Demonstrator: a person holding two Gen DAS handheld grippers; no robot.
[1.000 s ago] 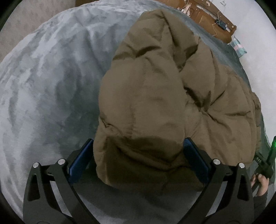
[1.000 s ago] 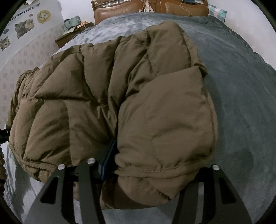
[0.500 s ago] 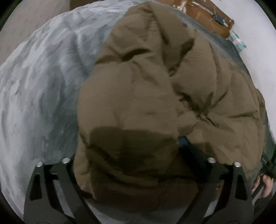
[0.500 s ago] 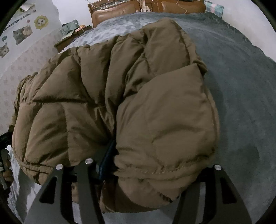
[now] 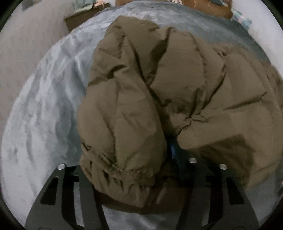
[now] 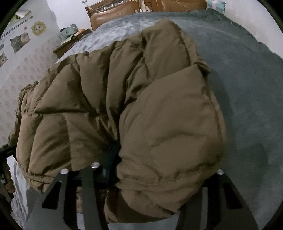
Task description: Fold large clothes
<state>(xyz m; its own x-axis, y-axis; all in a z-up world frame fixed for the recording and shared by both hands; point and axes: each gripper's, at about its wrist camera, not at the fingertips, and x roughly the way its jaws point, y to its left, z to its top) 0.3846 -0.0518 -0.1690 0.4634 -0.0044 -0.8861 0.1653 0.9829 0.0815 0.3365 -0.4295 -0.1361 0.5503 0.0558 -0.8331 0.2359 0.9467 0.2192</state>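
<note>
one puffy olive-brown quilted down jacket (image 5: 176, 92) lies bunched on one grey-blue plush blanket (image 5: 44, 113) that covers the bed. in the left wrist view, going from left to right, bare blanket fills the left side, then comes a rounded sleeve-like fold of the jacket with a gathered elastic cuff (image 5: 120, 169) at its near end, then a deep crease, then the wider quilted body of the jacket on the right.

the left gripper (image 5: 127, 177) has its two black fingers set on either side of that cuffed fold; one blue pad (image 5: 174, 150) shows in the crease, pressed against the fabric, and the other pad is hidden under the cloth, so the jaws look clamped on the fold.

in the right wrist view, again from left to right, one pale wall with four or so cartoon cat and flower stickers (image 6: 19, 41) stands at the far left, one dark wooden nightstand (image 6: 70, 46) with clutter sits beside one brown leather headboard (image 6: 113, 16) at the top, then the jacket spreads across the middle, and bare blanket lies on the right. the right gripper (image 6: 155, 177) straddles a thick folded bulge of the jacket near its hem; its left finger (image 6: 108, 166) is pushed into the seam and its right finger is mostly covered, pinching the padded fold between them.
</note>
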